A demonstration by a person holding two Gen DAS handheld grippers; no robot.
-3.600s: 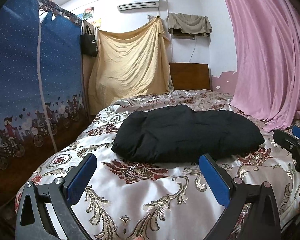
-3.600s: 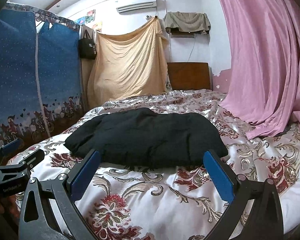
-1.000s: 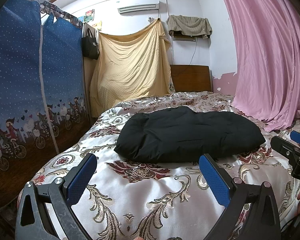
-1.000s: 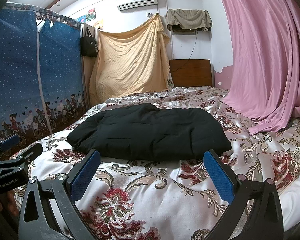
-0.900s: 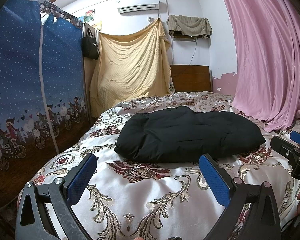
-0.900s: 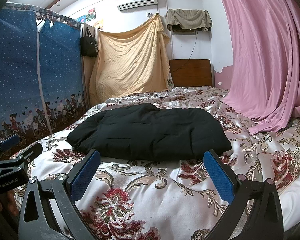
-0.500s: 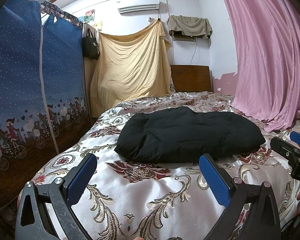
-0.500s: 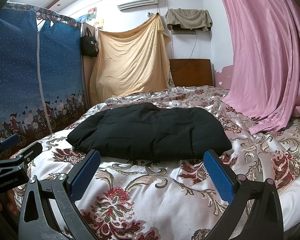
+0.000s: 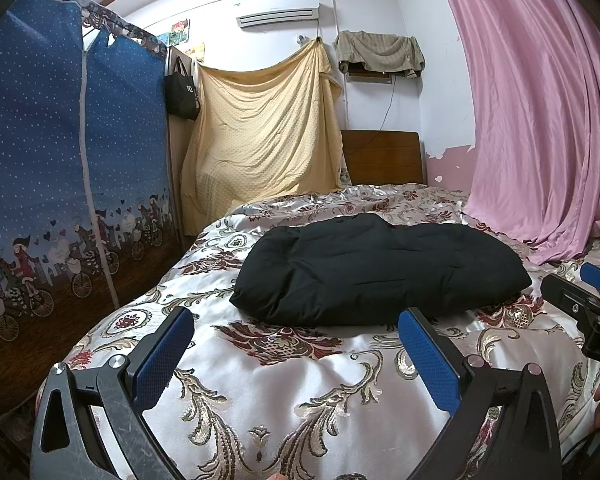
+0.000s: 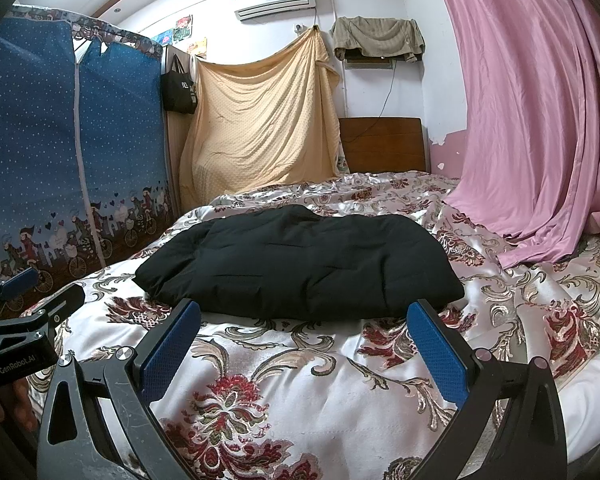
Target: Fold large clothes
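A black padded garment (image 9: 376,268) (image 10: 304,264) lies folded into a thick oblong bundle on the floral satin bedspread (image 9: 292,384) (image 10: 284,368), past both grippers. My left gripper (image 9: 296,348) hovers open over the bed's near part, short of the bundle's front edge, with nothing between its blue pads (image 9: 164,356). My right gripper (image 10: 304,344) is open too, its tips close to the bundle's near edge and holding nothing. Each gripper shows at the edge of the other's view: the right gripper (image 9: 592,312) and the left gripper (image 10: 24,320).
A blue fabric wardrobe (image 9: 60,184) stands along the bed's left side. A yellow sheet (image 9: 260,140) hangs at the back beside a wooden headboard (image 9: 384,156). A pink curtain (image 9: 540,120) drapes onto the bed's right edge. A person's fingers (image 10: 4,404) hold the left gripper.
Both grippers have stayed almost still over the last second. Since 3.6 s ago both views have shifted slightly, and the bundle has not moved.
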